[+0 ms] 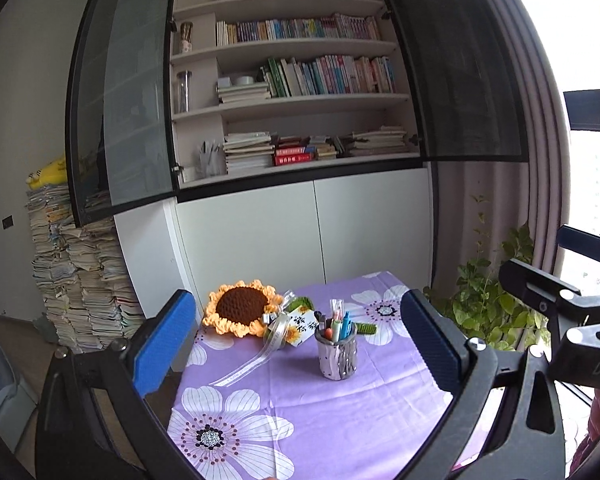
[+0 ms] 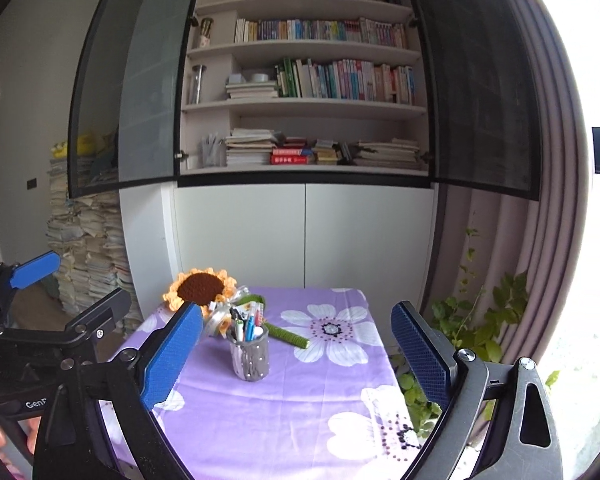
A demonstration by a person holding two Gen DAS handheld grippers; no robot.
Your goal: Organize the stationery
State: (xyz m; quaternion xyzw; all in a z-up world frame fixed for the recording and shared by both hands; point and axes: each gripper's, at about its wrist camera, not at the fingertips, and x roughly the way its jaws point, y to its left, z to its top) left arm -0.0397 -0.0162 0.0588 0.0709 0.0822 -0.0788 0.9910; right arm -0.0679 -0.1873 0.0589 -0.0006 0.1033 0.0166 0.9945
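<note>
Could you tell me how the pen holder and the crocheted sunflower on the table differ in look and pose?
The pen holder is a grey cup standing upright with pens inside; the crocheted sunflower is brown-centred with orange petals and lies on the cloth, its green stem passing behind the holder. Both rest on the purple floral tablecloth.

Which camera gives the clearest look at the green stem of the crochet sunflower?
The right wrist view: the green stem lies in full sight on the cloth beside the pen cup. In the left wrist view the pen cup hides all but its tip.

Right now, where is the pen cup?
The pen cup stands upright mid-table on the purple cloth, just right of the crocheted sunflower in both views.
</note>
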